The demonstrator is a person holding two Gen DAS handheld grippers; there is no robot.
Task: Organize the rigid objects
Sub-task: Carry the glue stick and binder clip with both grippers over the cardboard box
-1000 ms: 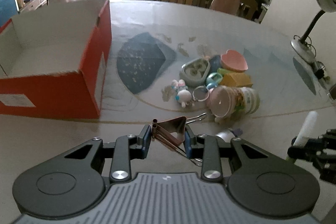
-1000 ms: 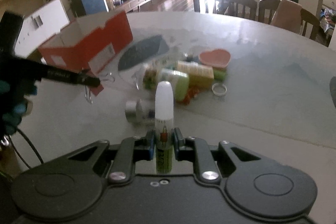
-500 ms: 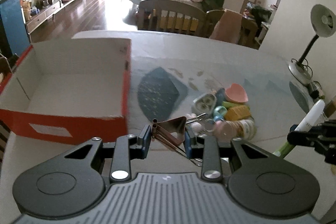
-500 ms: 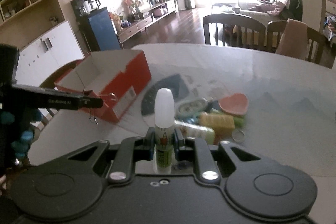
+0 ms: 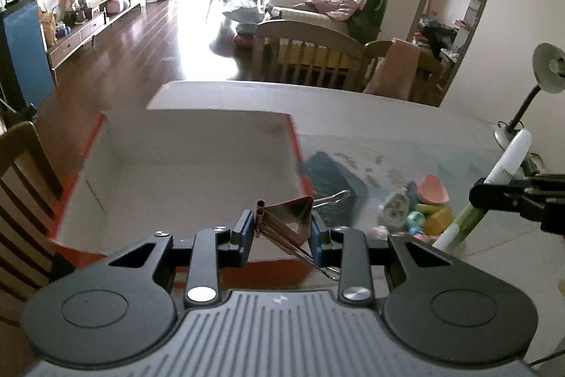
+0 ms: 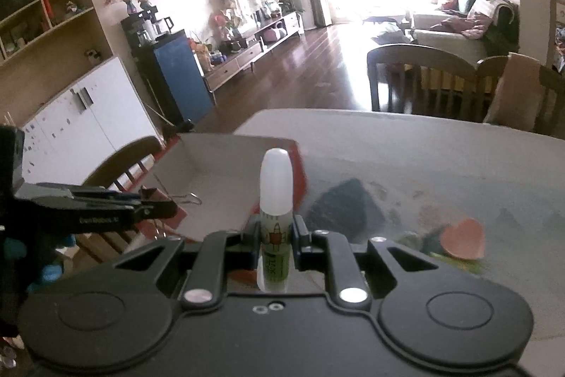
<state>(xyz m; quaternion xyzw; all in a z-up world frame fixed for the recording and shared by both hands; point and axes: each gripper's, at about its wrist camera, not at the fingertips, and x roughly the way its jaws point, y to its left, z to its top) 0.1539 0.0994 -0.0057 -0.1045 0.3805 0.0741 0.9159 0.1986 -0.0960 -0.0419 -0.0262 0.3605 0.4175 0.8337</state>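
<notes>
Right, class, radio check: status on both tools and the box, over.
Left tool shut on binder clip, above red box's near edge. Right tool shut on glue stick, upright, short of the box. Box open, nothing blocking.

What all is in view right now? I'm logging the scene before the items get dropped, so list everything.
Box: 1, orange-red outside, pale inside, open, left part of table.
Binder clip: 1, coppery with wire handles, in the left gripper, above the box's near wall.
Glue stick: 1, white cap, green label, upright in the right gripper.
Heart dish: 1, pink, on the toy pile, right of the box.
Small toys: several, green, yellow, blue, heaped on the table.
Table: 1, pale grey.
Chairs: several, wooden, around the table.
Desk lamp: 1, grey, far right.
Left gripper: shut.
Right gripper: shut.
</notes>
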